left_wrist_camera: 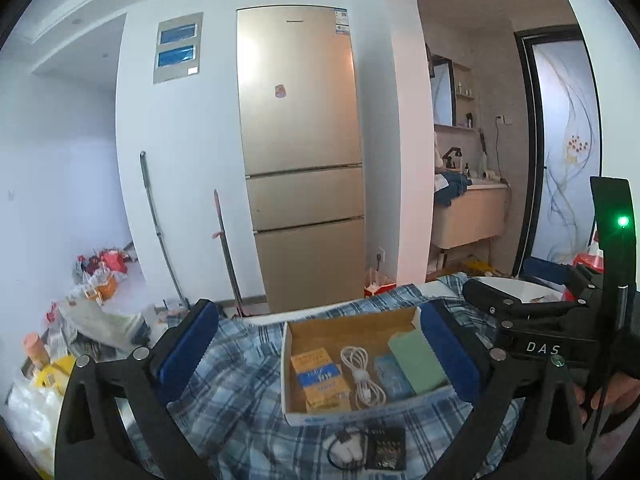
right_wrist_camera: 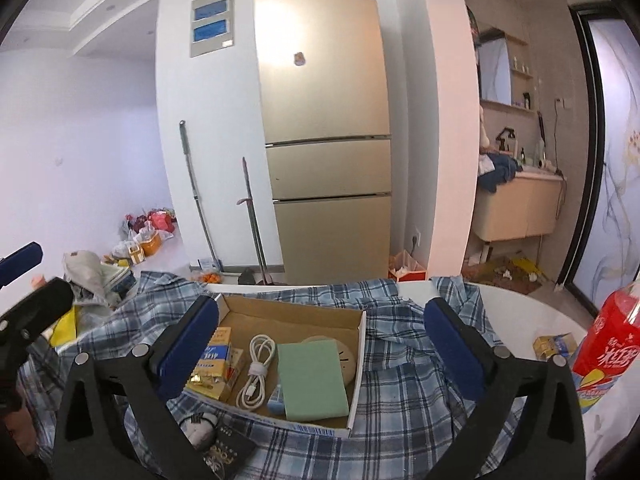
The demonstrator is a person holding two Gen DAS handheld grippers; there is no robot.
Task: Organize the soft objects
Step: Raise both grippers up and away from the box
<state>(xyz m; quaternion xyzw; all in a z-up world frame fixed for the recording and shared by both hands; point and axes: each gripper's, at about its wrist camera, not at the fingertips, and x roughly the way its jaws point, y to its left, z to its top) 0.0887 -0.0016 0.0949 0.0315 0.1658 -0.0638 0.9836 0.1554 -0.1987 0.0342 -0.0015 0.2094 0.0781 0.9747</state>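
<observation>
An open cardboard box (left_wrist_camera: 292,364) (right_wrist_camera: 358,360) sits on a blue plaid shirt (left_wrist_camera: 236,384) (right_wrist_camera: 404,364) spread over a white table. In the box lie yellow packets (left_wrist_camera: 318,380) (right_wrist_camera: 216,364), a coiled white cable (left_wrist_camera: 362,376) (right_wrist_camera: 258,368) and a green sponge (left_wrist_camera: 416,360) (right_wrist_camera: 310,376). A small white item (left_wrist_camera: 348,450) (right_wrist_camera: 198,428) and a black card (left_wrist_camera: 386,448) (right_wrist_camera: 228,450) lie on the shirt in front of the box. My left gripper (left_wrist_camera: 320,356) is open and empty, its pads either side of the box. My right gripper (right_wrist_camera: 320,352) is open and empty above the box.
A gold fridge (left_wrist_camera: 300,152) (right_wrist_camera: 324,120) stands behind, with mop handles (left_wrist_camera: 160,232) beside it. Bags and clutter (left_wrist_camera: 96,276) lie on the floor at left. A red bottle (right_wrist_camera: 612,340) and a yellow packet (right_wrist_camera: 554,346) stand at the table's right. The right gripper's body (left_wrist_camera: 560,320) shows in the left wrist view.
</observation>
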